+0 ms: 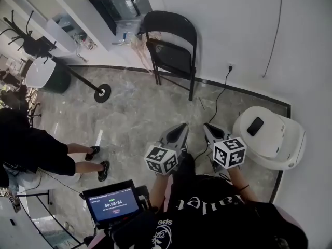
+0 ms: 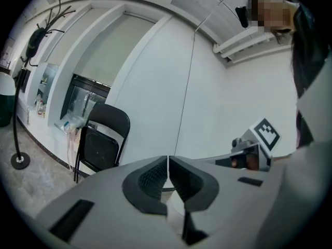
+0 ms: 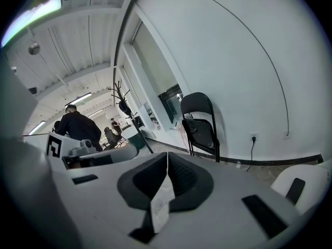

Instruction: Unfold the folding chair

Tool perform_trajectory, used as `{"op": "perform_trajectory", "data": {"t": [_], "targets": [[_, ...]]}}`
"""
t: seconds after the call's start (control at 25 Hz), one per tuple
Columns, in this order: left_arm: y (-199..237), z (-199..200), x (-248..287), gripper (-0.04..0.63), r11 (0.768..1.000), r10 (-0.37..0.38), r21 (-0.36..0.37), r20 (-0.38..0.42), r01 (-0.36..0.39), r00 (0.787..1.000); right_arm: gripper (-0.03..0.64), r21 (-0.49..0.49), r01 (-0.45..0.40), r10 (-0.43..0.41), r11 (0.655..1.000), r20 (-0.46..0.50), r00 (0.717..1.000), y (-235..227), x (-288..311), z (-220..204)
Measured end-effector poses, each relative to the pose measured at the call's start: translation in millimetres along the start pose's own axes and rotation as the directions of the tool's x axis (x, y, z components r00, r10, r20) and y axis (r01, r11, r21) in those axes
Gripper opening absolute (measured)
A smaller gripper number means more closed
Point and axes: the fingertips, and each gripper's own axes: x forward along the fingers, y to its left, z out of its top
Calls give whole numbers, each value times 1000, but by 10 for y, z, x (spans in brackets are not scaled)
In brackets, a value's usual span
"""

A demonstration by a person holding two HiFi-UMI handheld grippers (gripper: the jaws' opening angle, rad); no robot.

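Though both grippers point toward it, the folding chair (image 1: 171, 48) stands well apart from them, on the grey marbled floor (image 1: 135, 118) against the white wall (image 1: 233, 19). Black frame, black backrest, legs on the floor. The seat panel is tilted steeply, not level.

Left gripper (image 1: 179, 128): fingers closed, ribbed pads pressed together, nothing between them. Right gripper (image 1: 208, 129): the same, fingers closed on nothing. The two are held side by side, near each other, above the floor in front of the person's dark shirt.

Containers: a white rounded shell (image 1: 275, 144) sits on the floor at the right, by the wall. A small dark flat item (image 1: 254, 126) lies on its upper face; I cannot tell what it is. Behind the chair, a dark-framed glass recess (image 1: 122, 7) holds small clutter, too blurred to name.

Other notes: a black cable (image 1: 220, 95) runs from a wall socket (image 1: 230, 66) down across the floor toward the grippers. A black coat stand (image 1: 102, 93) is left of the chair. A bystander's legs (image 1: 83, 160) are at the left. A lit screen (image 1: 111, 204) is at the bottom.
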Motion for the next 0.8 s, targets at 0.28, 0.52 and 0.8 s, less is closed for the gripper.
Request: {"op": "perform_trajectory", "data": {"t": [0.28,0.52,0.8], "targets": [[825,383,166,12,999,-31,-9,-1,31,1000,20,2,19,-19,1000,3,1000,130,820,416],[1415,555,293,12,996,-81,-31,-6,81,997,20,-5,44,-44,999,1,999,195,1411,671],[1804,692,449,12,992,-119,-37,-2,118,993,20,-5,79,-79,997,-15,997,124,1799,794]]}}
